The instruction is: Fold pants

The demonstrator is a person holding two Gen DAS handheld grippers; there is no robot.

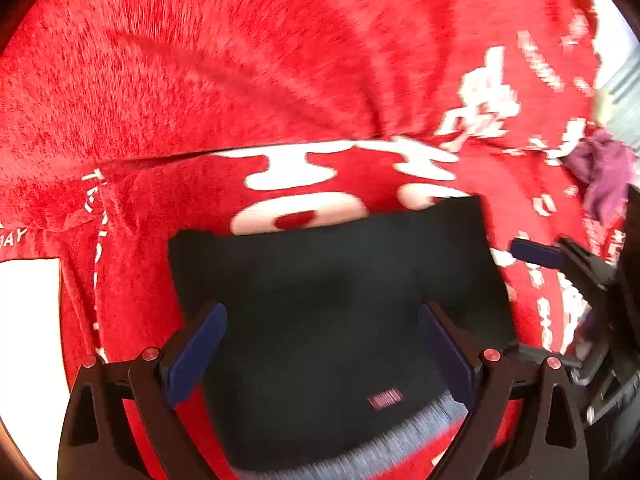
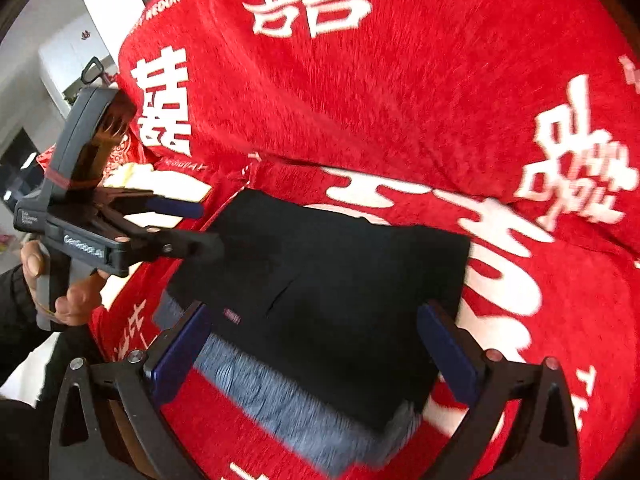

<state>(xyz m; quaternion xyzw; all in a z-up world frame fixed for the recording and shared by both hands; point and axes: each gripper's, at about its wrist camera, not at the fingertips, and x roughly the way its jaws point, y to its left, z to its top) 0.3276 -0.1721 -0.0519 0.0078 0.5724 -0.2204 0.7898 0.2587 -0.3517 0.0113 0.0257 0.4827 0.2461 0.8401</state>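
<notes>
The black pants (image 1: 328, 320) lie folded into a compact rectangle on a red cover, with a grey ribbed waistband (image 1: 360, 452) at the near edge and a small red label (image 1: 384, 398). My left gripper (image 1: 322, 344) is open just above the pants, holding nothing. In the right wrist view the pants (image 2: 328, 280) lie the same way, waistband (image 2: 296, 400) nearest. My right gripper (image 2: 316, 348) is open over them, empty. The left gripper (image 2: 200, 224) shows at the left, open, near the pants' far left corner.
A red plush cover (image 2: 400, 100) with large white characters spreads over the whole surface. A purple cloth (image 1: 604, 172) lies at the right edge in the left wrist view. The right gripper's finger (image 1: 536, 254) shows at the right. White furniture (image 2: 68, 64) stands beyond the left.
</notes>
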